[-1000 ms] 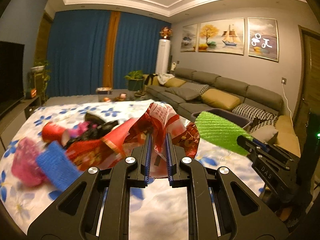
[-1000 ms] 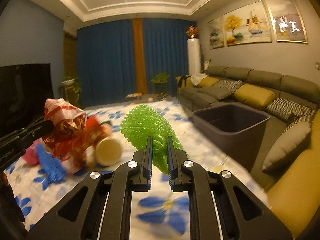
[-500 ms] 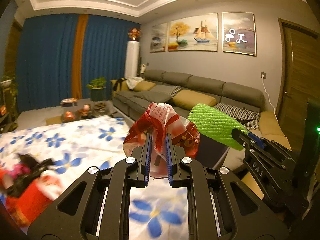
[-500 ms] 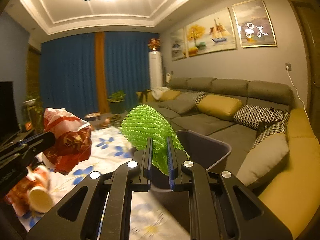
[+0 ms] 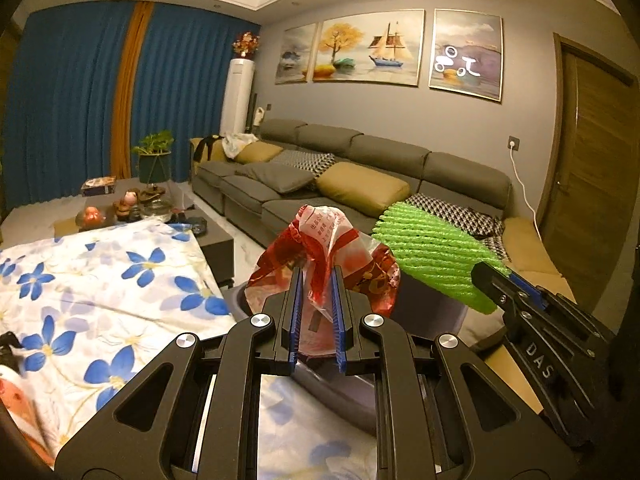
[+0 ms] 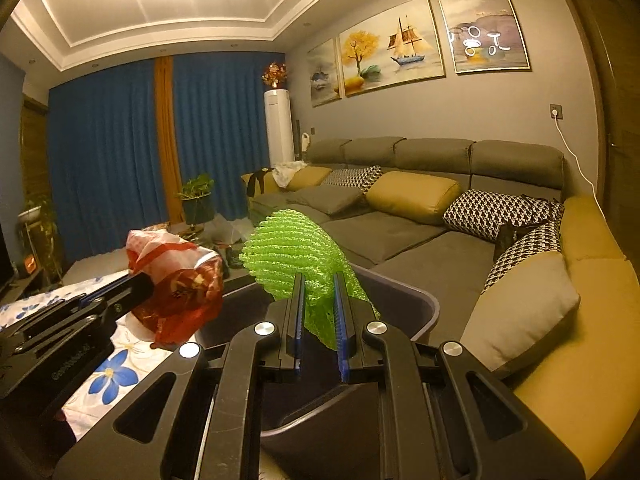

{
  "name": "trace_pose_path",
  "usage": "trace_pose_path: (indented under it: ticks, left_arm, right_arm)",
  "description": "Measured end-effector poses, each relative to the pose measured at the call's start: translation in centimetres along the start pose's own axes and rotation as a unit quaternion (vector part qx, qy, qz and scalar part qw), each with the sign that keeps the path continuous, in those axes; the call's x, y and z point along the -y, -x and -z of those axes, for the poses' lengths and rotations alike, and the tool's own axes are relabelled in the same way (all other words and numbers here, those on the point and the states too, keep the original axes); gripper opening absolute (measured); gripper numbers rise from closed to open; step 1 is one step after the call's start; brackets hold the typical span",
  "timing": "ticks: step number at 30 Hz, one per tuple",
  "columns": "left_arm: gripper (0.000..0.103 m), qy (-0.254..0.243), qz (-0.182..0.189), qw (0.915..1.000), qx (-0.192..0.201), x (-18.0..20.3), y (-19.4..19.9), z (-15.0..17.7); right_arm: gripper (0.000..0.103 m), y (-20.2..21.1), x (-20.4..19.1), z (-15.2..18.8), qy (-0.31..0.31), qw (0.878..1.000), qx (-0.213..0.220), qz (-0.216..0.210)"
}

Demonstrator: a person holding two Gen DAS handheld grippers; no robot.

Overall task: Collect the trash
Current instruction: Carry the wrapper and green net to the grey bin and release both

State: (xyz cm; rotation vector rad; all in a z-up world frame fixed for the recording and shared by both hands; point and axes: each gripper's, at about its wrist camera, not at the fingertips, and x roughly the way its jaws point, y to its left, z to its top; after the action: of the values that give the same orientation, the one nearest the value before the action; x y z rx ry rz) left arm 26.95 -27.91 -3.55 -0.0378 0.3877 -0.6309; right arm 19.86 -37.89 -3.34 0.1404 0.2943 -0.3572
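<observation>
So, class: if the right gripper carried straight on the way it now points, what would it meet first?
Probably the dark bin: the right gripper, shut on the green foam net, aims slightly downward at the bin's open mouth. Depth is unclear; the grey sofa lies beyond.

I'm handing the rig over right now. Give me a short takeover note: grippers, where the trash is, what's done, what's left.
Left gripper: shut on the red plastic bag, held up at the near edge of the grey bin.
Right gripper: shut on the green foam net, over the bin's opening.
Done: both pieces picked up and carried to the bin.
Left: release both into the bin. More trash, including a red cup, lies on the floral cloth.
</observation>
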Motion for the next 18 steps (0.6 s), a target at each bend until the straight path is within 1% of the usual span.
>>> trace_pose_path:
  ticks: [4,18]
  left_arm:
    - [0.013,0.003,0.005,0.9999,-0.011,0.1,-1.6,0.1]
    - [0.014,0.013,0.019,0.9990,-0.039,-0.2,-5.2,0.5]
  right_arm:
    - [0.015,-0.5,-0.2,0.0,-0.002,1.000,-0.003,0.003]
    - [0.019,-2.9,0.6,-0.1,-0.018,1.000,-0.020,0.002]
